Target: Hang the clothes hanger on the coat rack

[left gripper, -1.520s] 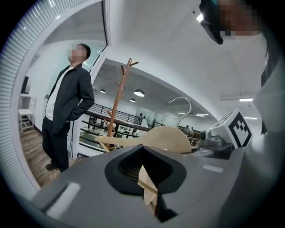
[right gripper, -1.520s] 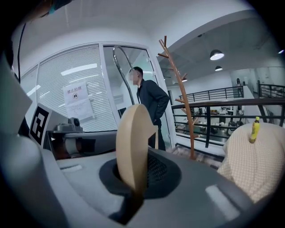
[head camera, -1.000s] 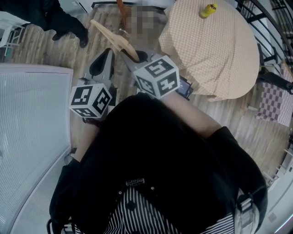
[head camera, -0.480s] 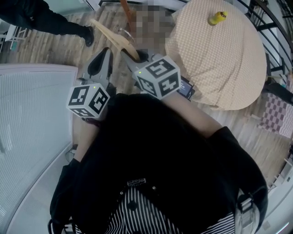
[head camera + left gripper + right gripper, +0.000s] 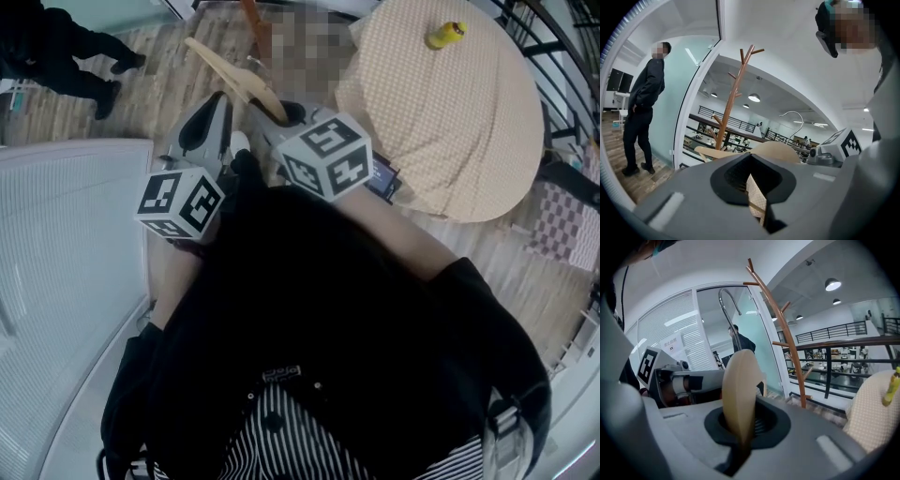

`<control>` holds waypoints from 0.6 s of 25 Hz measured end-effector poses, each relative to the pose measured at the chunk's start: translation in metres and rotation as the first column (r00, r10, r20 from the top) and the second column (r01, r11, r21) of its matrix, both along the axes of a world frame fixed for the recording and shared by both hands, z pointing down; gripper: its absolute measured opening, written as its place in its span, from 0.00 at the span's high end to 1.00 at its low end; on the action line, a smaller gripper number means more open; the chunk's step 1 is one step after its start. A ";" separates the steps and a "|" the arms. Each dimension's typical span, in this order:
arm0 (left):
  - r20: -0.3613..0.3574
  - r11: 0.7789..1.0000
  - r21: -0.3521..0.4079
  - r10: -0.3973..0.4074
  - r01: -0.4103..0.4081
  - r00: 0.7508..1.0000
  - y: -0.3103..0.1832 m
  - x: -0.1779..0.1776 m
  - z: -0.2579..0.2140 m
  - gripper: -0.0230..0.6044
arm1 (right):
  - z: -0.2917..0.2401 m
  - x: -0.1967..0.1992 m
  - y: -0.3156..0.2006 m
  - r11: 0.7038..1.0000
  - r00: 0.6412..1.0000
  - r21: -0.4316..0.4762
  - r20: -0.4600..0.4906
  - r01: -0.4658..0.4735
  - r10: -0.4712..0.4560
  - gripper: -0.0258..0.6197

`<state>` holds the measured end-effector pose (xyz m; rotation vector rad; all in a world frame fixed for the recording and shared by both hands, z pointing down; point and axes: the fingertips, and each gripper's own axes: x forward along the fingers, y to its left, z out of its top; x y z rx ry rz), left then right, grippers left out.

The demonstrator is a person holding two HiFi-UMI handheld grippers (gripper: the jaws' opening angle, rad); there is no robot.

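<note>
A pale wooden clothes hanger (image 5: 230,75) with a metal hook (image 5: 726,301) juts up and left from my right gripper (image 5: 277,114), whose jaws are shut on its thick middle (image 5: 740,390). The brown branched coat rack (image 5: 780,333) stands ahead, a little to the right of the hanger, and shows as a pole (image 5: 251,17) at the head view's top edge. My left gripper (image 5: 214,117) is held just left of the right one, its jaws shut on nothing. In the left gripper view the rack (image 5: 733,98) rises beyond the hanger's arm (image 5: 710,152).
A round table (image 5: 441,112) in a checked cloth, with a yellow bottle (image 5: 444,34) on it, stands to the right. A person in black (image 5: 56,47) stands at the far left by a glass door (image 5: 679,108). A white slatted panel (image 5: 66,262) fills the left; a dark railing (image 5: 553,56) runs at the right.
Both grippers and the hanger keep their spot in the head view while the floor slides beneath them. The person in black has walked off toward the left.
</note>
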<state>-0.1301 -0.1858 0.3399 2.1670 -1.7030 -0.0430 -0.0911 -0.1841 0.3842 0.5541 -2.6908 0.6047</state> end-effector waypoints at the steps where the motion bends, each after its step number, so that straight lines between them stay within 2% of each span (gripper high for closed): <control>1: -0.002 1.000 0.008 0.003 -0.003 1.000 -0.004 -0.003 0.001 0.96 | 0.001 -0.003 -0.002 1.000 1.000 0.006 -0.001 -0.002 0.002 0.96; 5: -0.003 0.999 0.027 0.039 -0.038 0.999 -0.033 -0.016 0.003 0.96 | 0.004 -0.015 -0.023 0.999 1.000 0.021 -0.011 -0.027 0.027 0.96; 15: 0.015 0.991 0.049 0.120 -0.121 0.993 -0.121 -0.084 -0.008 0.96 | 0.006 -0.082 -0.089 0.998 0.998 0.032 -0.028 -0.054 0.055 0.96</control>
